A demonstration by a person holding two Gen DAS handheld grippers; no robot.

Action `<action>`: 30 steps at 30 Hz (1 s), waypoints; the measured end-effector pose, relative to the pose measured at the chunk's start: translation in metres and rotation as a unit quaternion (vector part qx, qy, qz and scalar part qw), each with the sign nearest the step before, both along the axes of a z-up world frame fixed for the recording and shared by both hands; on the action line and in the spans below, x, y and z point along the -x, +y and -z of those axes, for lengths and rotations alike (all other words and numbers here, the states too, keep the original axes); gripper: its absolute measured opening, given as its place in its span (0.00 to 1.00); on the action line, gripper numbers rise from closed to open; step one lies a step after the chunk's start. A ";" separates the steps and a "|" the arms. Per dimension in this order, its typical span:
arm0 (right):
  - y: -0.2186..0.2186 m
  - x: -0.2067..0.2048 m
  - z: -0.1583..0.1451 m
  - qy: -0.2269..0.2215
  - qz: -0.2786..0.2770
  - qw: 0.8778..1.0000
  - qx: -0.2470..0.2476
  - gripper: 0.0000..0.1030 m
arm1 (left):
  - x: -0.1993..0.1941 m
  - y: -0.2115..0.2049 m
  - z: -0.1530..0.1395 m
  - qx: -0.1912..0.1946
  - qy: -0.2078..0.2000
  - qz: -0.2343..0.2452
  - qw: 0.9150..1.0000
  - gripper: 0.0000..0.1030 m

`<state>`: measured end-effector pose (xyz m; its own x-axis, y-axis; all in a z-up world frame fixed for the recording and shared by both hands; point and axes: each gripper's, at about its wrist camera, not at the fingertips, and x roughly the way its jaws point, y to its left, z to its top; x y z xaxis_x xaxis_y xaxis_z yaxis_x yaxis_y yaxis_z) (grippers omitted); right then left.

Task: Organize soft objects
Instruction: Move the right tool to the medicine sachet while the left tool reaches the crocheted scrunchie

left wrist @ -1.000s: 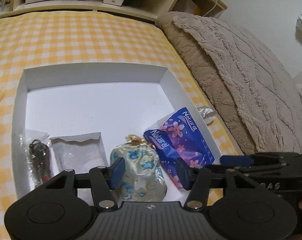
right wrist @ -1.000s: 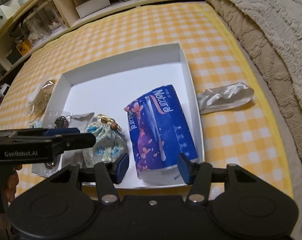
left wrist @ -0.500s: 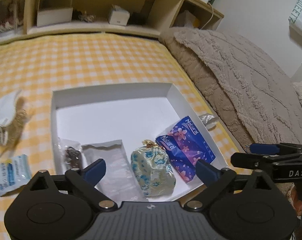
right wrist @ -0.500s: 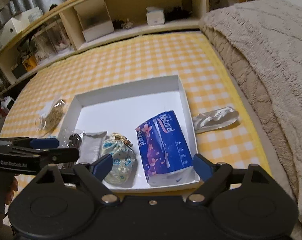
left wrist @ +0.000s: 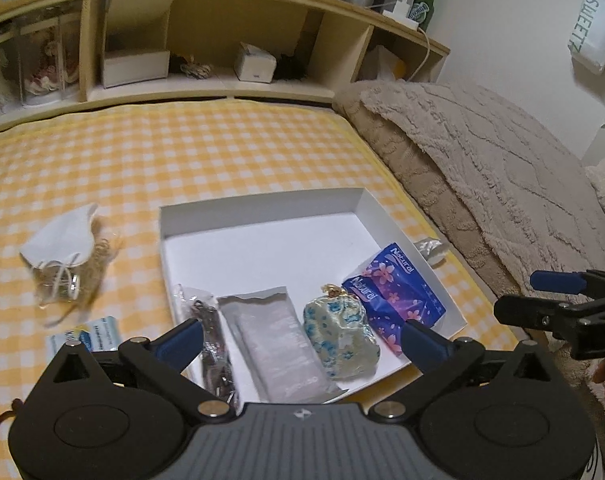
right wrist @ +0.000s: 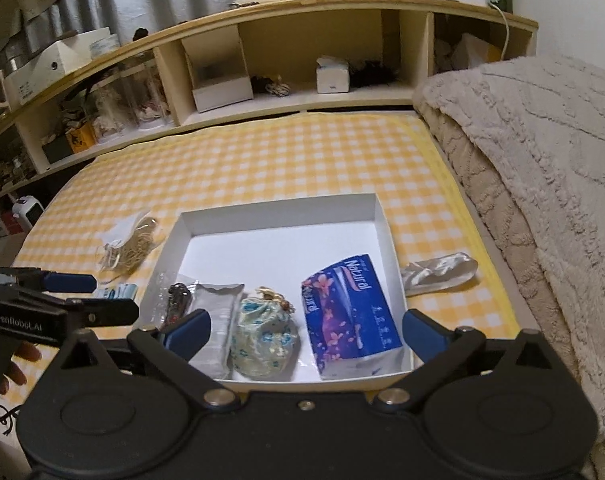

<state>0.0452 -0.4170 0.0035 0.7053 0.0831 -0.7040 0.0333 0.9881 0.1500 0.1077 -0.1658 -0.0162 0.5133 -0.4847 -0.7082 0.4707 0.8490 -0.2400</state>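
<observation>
A white tray (left wrist: 258,212) (right wrist: 278,206) sits on the yellow checked bed. Along its near side lie a clear packet with a dark item (left wrist: 206,316) (right wrist: 176,298), a grey sachet (left wrist: 270,328) (right wrist: 218,320), a floral drawstring pouch (left wrist: 340,330) (right wrist: 264,334) and a blue "Natural" tissue pack (left wrist: 394,300) (right wrist: 348,308). My left gripper (left wrist: 300,336) is open and empty, above the tray's near edge. My right gripper (right wrist: 306,326) is open and empty, also above the near edge.
A silver satin pouch (right wrist: 438,272) (left wrist: 430,248) lies right of the tray. A white mask on a clear bag (left wrist: 62,256) (right wrist: 128,244) and a blue-white packet (left wrist: 90,332) (right wrist: 116,292) lie left. A beige blanket (right wrist: 542,184) lies right; a shelf headboard (right wrist: 302,60) stands behind.
Both grippers have opened wide and pulled back and up from the tray. The tissue pack and floral pouch stay in the tray. More of the bed and shelf shows.
</observation>
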 end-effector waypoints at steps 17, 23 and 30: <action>0.052 -0.007 -0.007 -0.011 -0.033 0.999 0.005 1.00 | 0.005 0.076 -0.012 -0.007 -0.025 -0.038 0.999 1.00; 0.080 -0.019 -0.007 -0.015 -0.063 0.998 0.008 1.00 | -0.002 0.113 -0.011 -0.031 -0.025 -0.069 0.997 1.00; 0.122 -0.040 -0.008 -0.025 -0.106 0.994 0.019 1.00 | -0.014 0.158 -0.010 -0.059 -0.023 -0.103 0.993 1.00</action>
